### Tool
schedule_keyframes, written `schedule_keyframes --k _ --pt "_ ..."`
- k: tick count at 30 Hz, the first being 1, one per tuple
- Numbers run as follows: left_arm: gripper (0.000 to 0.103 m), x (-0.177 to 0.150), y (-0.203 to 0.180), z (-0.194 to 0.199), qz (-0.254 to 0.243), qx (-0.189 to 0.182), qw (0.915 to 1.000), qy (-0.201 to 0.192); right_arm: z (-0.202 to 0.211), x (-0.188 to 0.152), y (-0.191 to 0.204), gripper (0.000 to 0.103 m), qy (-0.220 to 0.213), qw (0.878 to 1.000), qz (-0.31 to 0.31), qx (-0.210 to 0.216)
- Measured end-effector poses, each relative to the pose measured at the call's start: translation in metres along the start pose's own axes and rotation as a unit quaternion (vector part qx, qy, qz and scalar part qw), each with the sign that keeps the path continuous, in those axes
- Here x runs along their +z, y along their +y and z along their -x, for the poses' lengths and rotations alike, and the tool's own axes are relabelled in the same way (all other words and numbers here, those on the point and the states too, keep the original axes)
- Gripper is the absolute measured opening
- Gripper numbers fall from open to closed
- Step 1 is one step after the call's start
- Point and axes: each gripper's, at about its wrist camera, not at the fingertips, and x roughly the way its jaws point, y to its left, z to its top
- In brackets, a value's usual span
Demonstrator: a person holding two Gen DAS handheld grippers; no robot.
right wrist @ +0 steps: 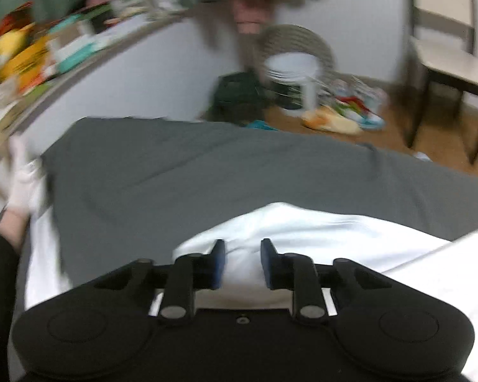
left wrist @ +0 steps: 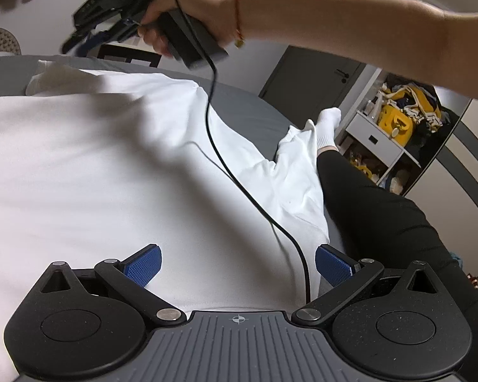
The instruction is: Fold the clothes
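A white garment (left wrist: 95, 165) lies spread over a grey bed (left wrist: 251, 111), one sleeve (left wrist: 299, 165) trailing to the right beside a person's leg. My left gripper (left wrist: 239, 265) hovers low over the garment's near part, jaws wide open with nothing between the blue pads (left wrist: 143, 264). A hand holds my right gripper (left wrist: 79, 38), blurred, in the air above the garment's far edge. In the right wrist view the right gripper (right wrist: 243, 264) stands narrowly open over a folded white edge (right wrist: 302, 232), holding nothing.
A black cable (left wrist: 226, 165) hangs from the right gripper across the garment. A person's black-clad leg (left wrist: 376, 210) with a white sock (left wrist: 328, 127) rests on the bed. Shelves (left wrist: 395, 127), a door (left wrist: 309, 79), a stool (right wrist: 293, 63) and a table (right wrist: 449, 63) surround the bed.
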Motion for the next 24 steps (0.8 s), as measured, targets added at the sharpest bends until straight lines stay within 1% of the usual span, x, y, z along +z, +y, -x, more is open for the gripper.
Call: schedule_keyframes --k 2,4,5,7,8,10,12,14,16,18,20,21,23,24 --pt "0.103 -0.001 0.0 -0.002 0.001 0.0 1.0 0.004 -0.012 0.006 0.003 0.02 0.019 0.999 0.023 -0.012" --pt "0.103 -0.002 0.001 -0.004 0.003 0.001 1.0 0.008 -0.023 0.007 0.011 0.02 0.047 0.998 0.047 -0.002" --pt "0.103 -0.002 0.001 -0.005 0.003 0.001 0.9999 0.009 -0.026 0.006 0.015 0.02 0.056 0.997 0.056 0.002" --pt "0.103 -0.001 0.001 -0.008 0.005 0.001 0.9999 0.011 -0.031 0.005 0.026 0.02 0.073 0.994 0.073 0.025" --pt "0.103 -0.001 0.001 -0.009 0.007 0.0 0.9999 0.012 -0.032 -0.001 0.032 0.02 0.077 0.993 0.079 0.031" --pt "0.103 -0.001 0.002 -0.01 0.009 -0.001 0.9999 0.013 -0.04 -0.002 0.041 0.02 0.09 0.991 0.091 0.031" --pt "0.103 -0.002 0.002 -0.012 0.011 0.0 0.9998 0.016 -0.049 -0.003 0.049 0.021 0.103 0.989 0.106 0.02" --pt "0.103 -0.002 0.001 -0.014 0.011 -0.001 0.9998 0.019 -0.058 -0.004 0.055 0.028 0.119 0.986 0.115 0.011" --pt "0.103 -0.002 0.0 -0.016 0.01 -0.001 0.9997 0.02 -0.065 -0.009 0.063 0.04 0.128 0.983 0.129 -0.014" --pt "0.103 -0.002 -0.001 -0.017 0.008 -0.001 0.9997 0.022 -0.07 -0.012 0.068 0.041 0.135 0.981 0.138 -0.027" --pt "0.103 -0.002 -0.002 -0.02 0.006 -0.001 0.9997 0.025 -0.071 -0.012 0.074 0.041 0.129 0.981 0.141 -0.035" --pt "0.103 -0.002 -0.002 -0.021 0.005 -0.001 0.9996 0.026 -0.071 -0.012 0.075 0.039 0.125 0.981 0.142 -0.035" --pt "0.103 -0.002 -0.003 -0.023 0.003 -0.002 0.9996 0.029 -0.07 -0.01 0.076 0.022 0.119 0.982 0.142 -0.028" --pt "0.103 -0.003 -0.003 -0.024 0.001 -0.002 0.9995 0.03 -0.069 -0.009 0.076 0.008 0.116 0.983 0.141 -0.03"
